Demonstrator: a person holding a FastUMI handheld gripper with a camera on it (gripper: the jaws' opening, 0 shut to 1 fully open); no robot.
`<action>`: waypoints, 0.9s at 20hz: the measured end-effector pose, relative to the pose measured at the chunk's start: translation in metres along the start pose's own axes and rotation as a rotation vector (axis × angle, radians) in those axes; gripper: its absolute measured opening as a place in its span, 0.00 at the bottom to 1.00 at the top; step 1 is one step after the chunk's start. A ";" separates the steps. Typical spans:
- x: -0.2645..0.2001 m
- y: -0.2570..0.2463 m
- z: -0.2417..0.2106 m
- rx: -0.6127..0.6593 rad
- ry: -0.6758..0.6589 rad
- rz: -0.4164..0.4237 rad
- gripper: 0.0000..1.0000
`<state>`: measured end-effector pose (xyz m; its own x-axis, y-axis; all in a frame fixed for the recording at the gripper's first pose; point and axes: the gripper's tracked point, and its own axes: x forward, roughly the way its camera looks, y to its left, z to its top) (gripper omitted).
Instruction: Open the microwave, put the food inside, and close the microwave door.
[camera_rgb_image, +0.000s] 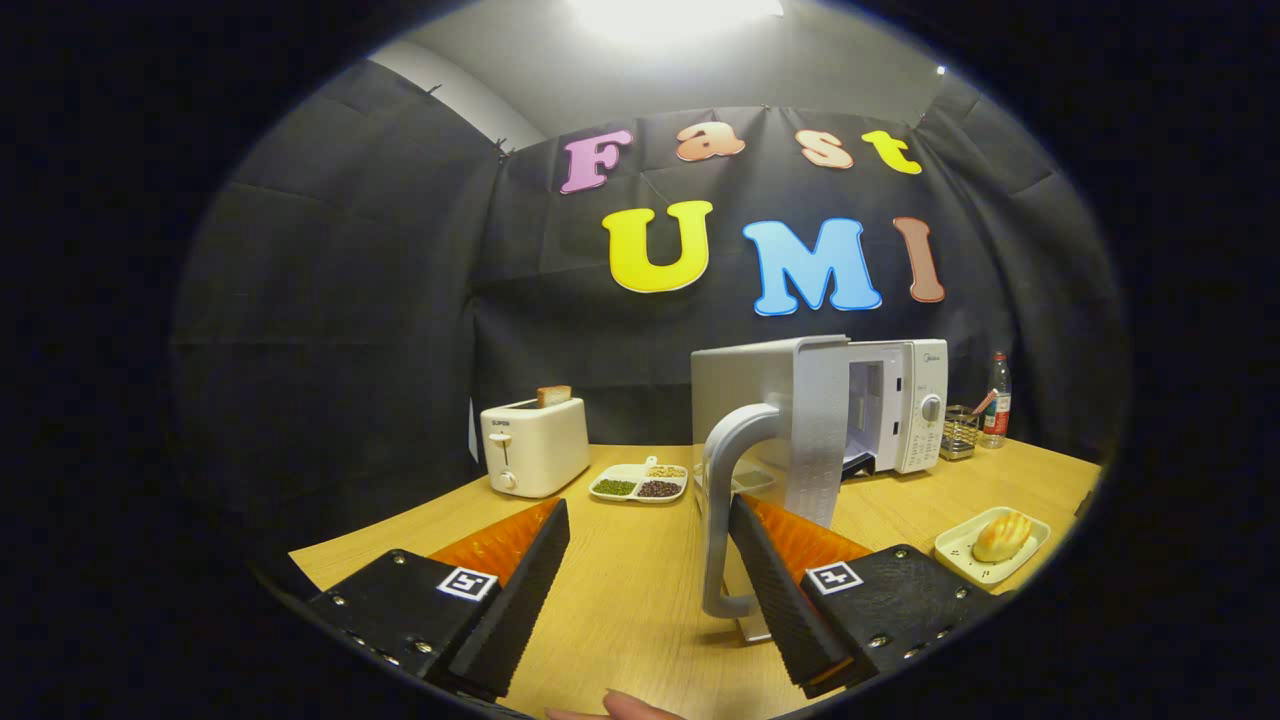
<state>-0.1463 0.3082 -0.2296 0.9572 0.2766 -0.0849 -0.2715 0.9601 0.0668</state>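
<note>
Fingers of the gripper (648, 575) stand wide apart, gripping nothing. The microwave door (790, 420) is swung open, its upright handle (722, 500) just inside the right finger (780, 590). The bread (1002, 536) on its white dish (962, 560) lies on the table (630, 600), right of that finger, well short of the microwave (900, 405).

Bright ceiling light (672, 15) glare overhead; fisheye bending edges; sharp focus.

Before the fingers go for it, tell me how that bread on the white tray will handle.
The bread looks small and puffy, so probably light and easily squashed. Its rounded shape may let it roll or slide on the shallow tray. The gripper is open, fingers beside the microwave door handle.
</note>
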 end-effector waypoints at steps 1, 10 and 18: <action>-0.010 -0.002 0.002 -0.015 0.004 0.035 0.98; -0.054 -0.128 -0.003 -0.135 0.008 0.121 0.97; -0.050 -0.275 -0.044 -0.069 0.133 0.098 0.95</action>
<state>-0.1242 0.0325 -0.2876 0.9054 0.3677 -0.2120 -0.3737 0.9275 0.0128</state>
